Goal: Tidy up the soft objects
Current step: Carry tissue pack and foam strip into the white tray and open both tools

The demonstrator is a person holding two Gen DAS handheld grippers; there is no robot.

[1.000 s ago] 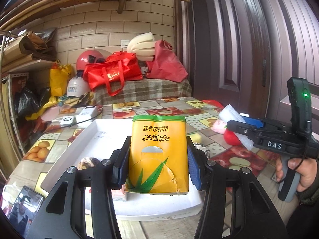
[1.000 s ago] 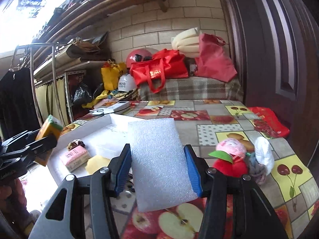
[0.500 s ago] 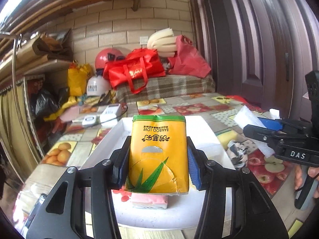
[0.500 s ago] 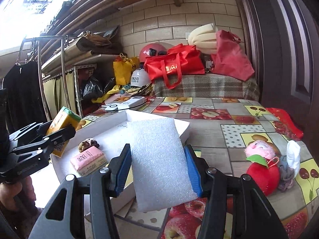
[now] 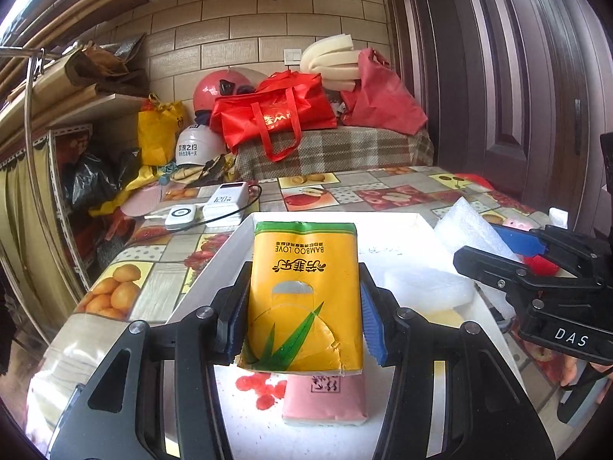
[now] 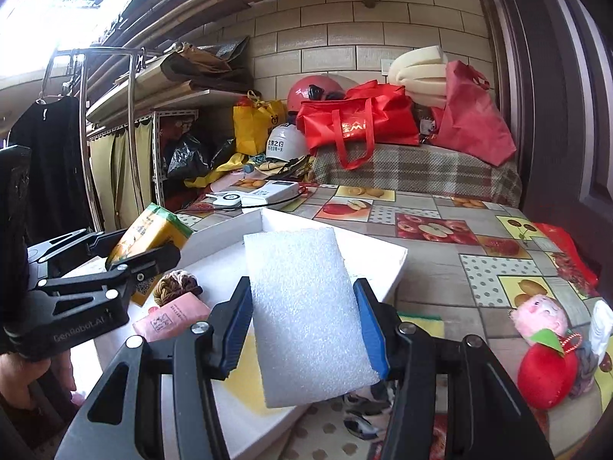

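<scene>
Brick wall [image 6: 345, 34] and a dark door [image 5: 517, 76] close off the back of a cluttered room, with a shelf rack [image 6: 126, 145] of bags at the left. Below them runs a bench [image 6: 440, 264] under a fruit-print cloth, its far end heaped with a plaid blanket [image 5: 337, 149], red bags [image 5: 276, 115] and helmets [image 5: 222, 84].

On the near part of the bench lies a white tray [image 5: 406, 226]. Inside it sit a pink pack [image 5: 325, 398], a brown knotted band [image 6: 176, 283], a clear white block [image 5: 429, 287] and a flat yellow piece [image 6: 245, 375].

Over the tray's near left part, the left gripper [image 5: 304, 318] clamps a yellow tissue pack [image 5: 306, 299], its blue fingers [image 5: 371, 326] pressed against both long sides; the pack hangs above the pink pack. The right gripper [image 6: 302, 333] squeezes a white foam sheet [image 6: 302, 314] the same way, fingers [image 6: 367, 326] tight on both edges, over the tray's right edge. In the left wrist view this gripper shows at the right, the foam sticking out past its tips toward the tray.

Right of the tray, on the cloth, a plush toy [image 6: 544, 341] in red and pink lies beside a grey-white cloth bundle [image 6: 594, 345]. Two white chargers [image 5: 207, 207] with a black cable rest beyond the tray's far left corner.
</scene>
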